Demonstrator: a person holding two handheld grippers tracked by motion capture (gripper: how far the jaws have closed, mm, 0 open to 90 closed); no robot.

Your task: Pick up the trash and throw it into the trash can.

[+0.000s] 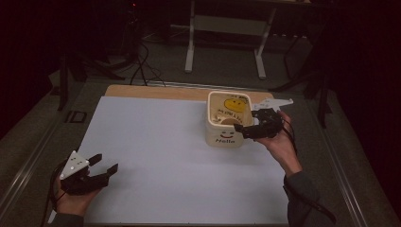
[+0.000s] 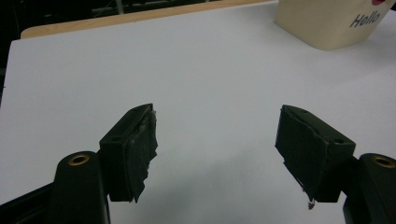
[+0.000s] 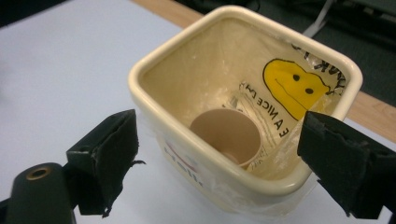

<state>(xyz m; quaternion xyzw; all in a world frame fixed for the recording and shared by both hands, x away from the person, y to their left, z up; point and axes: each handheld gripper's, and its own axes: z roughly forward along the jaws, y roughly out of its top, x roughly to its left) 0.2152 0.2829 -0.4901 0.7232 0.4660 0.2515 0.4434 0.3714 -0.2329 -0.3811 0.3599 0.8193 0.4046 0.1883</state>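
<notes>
A cream square bin [image 1: 226, 137] with "Hello" on its side stands at the back right of the white mat [image 1: 156, 156]. It is lined with a clear bag bearing a yellow smiley [image 3: 292, 86], and a brown paper cup [image 3: 226, 133] lies inside. My right gripper [image 1: 248, 127] hovers open just right of the bin, its jaws straddling the near rim [image 3: 205, 158] without touching. My left gripper [image 1: 105, 164] rests open near the mat's front left corner, nothing between its fingers [image 2: 133, 149]. The bin [image 2: 327, 23] shows far off in the left gripper view.
The mat lies on a wooden tabletop [image 1: 156, 91] whose far edge shows. Beyond it stand white table legs [image 1: 190, 42] and cables [image 1: 142, 61] on a dark floor. A metal rail [image 1: 28, 161] runs along the left side.
</notes>
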